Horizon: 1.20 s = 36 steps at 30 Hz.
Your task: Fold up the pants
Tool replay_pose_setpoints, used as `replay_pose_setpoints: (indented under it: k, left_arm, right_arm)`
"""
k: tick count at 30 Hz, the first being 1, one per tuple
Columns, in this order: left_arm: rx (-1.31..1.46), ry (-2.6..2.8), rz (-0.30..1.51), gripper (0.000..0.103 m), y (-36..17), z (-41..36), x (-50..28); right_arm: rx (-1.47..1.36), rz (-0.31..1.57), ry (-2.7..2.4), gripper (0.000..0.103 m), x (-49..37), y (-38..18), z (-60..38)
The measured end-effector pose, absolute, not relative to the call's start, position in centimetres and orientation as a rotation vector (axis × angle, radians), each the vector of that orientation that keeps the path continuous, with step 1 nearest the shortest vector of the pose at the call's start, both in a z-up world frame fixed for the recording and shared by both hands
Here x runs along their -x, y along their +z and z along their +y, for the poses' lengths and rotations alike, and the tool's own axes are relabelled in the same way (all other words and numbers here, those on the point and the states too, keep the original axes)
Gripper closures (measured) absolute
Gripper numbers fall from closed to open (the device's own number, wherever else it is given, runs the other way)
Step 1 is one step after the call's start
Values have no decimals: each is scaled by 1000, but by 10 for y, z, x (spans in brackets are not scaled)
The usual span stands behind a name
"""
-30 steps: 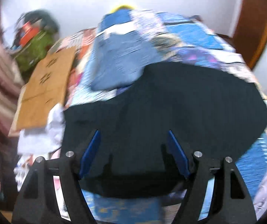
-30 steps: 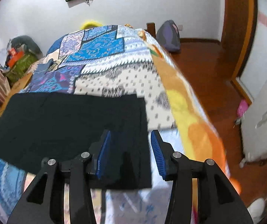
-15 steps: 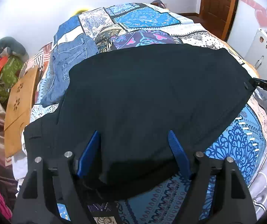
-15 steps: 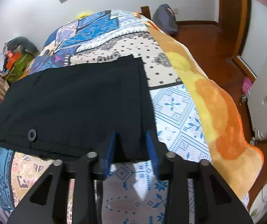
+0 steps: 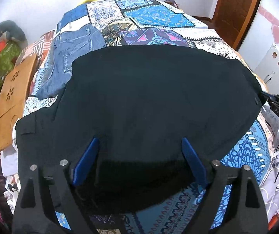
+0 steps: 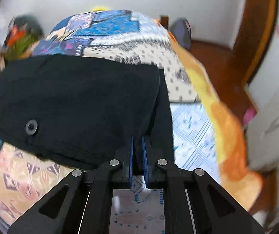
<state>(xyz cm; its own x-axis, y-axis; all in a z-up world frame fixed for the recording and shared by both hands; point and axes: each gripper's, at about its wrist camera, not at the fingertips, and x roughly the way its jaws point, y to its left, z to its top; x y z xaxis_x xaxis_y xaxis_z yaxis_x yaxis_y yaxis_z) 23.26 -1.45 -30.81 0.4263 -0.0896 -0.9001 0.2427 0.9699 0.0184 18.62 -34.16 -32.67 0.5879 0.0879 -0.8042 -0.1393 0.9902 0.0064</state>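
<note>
Black pants (image 5: 155,97) lie spread across the patterned bedspread (image 5: 155,15). My left gripper (image 5: 139,142) is open, its blue pads wide apart over the near edge of the pants. My right gripper (image 6: 137,139) is shut on the near right edge of the black pants (image 6: 77,101), next to the waistband with its round button (image 6: 31,127). The right gripper also shows in the left wrist view (image 5: 275,105) at the pants' right corner.
Blue jeans (image 5: 75,48) lie on the bed behind the black pants, at the left. A wooden lap tray (image 5: 12,95) and a green bag (image 5: 5,58) sit left of the bed. A wooden door (image 5: 234,7) and wood floor (image 6: 217,58) are at the right.
My right gripper has closed from open onto the edge of the black pants. The left gripper stays open and has shifted slightly over the pants.
</note>
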Motion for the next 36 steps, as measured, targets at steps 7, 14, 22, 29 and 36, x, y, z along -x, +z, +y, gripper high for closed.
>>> replay_pose_setpoints:
  k: [7,14,22,29,36]
  left_arm:
    - [-224,-222,1026,15,-272,-27,-246]
    - [-235,-266,1038,15,-268,-46,-260]
    - [-262,-304,1108,15,-302,-79,-268]
    - [-233,-418,1077,16,-294,-125,-278]
    - [-271,-533,1112,49,-311,-163,-280]
  right_arm:
    - [7,974,102,96,-196,-324,-371]
    - [59,1019,77,94,-198,-340,-362]
    - [-159,1008,48,54,-170,-310,-388]
    - [-490,997,76,43,-150,-323,-391]
    - [-635,997,37,43,-160,-351,-396]
